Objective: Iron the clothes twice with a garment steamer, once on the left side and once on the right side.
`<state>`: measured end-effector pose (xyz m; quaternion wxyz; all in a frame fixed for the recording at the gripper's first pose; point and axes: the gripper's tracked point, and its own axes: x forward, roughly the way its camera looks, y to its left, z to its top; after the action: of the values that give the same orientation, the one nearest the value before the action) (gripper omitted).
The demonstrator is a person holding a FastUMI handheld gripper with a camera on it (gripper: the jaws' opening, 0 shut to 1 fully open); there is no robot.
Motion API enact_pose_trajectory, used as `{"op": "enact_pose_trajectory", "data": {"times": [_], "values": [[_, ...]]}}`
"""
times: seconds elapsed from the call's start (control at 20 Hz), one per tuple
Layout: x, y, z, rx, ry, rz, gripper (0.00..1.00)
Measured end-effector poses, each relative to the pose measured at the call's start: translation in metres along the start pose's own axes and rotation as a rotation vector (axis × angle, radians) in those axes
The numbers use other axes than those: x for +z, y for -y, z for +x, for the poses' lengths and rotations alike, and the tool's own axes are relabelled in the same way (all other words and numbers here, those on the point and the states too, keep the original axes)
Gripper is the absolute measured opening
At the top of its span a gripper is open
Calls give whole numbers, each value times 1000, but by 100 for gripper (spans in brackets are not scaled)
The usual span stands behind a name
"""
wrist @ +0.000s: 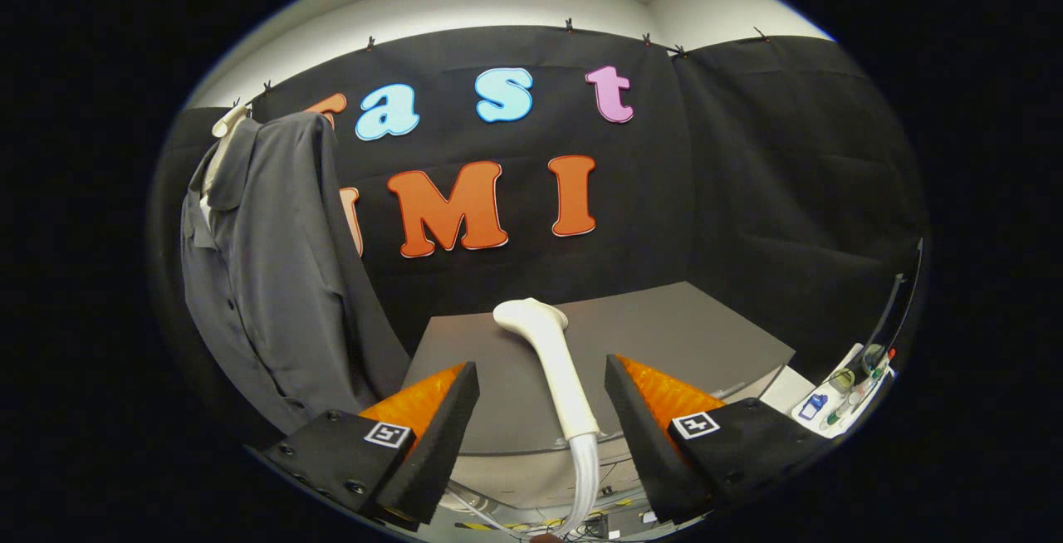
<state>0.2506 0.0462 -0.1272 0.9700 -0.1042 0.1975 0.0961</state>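
Observation:
A dark grey shirt [266, 277] hangs on a pale hanger [228, 121] against the black booth wall, to the left of and beyond the fingers. The white garment steamer [552, 360] lies on the grey table [689, 335], its head pointing away toward the wall and its pale hose [586, 476] dropping over the near table edge. My gripper [541, 364] is open. Its fingers stand wide on either side of the steamer's handle, and neither finger touches it.
A white surface with several small items [839, 398] sits beyond the right finger, past the table's right edge, beside a dark curved frame [901, 310]. Cables lie on the floor [598, 518] below the near table edge. The shirt hangs off the table's left side.

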Motion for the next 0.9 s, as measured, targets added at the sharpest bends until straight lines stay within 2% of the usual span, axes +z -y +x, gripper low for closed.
{"op": "enact_pose_trajectory", "data": {"times": [0.3, 0.5, 0.65, 0.9], "values": [[-25, 13, 84, 30, -117, -41, 98], [-45, 24, 123, 28, -199, -42, 98], [-59, 28, 138, 36, -252, -26, 95], [-74, 31, 153, 51, -313, -5, 79]]}}
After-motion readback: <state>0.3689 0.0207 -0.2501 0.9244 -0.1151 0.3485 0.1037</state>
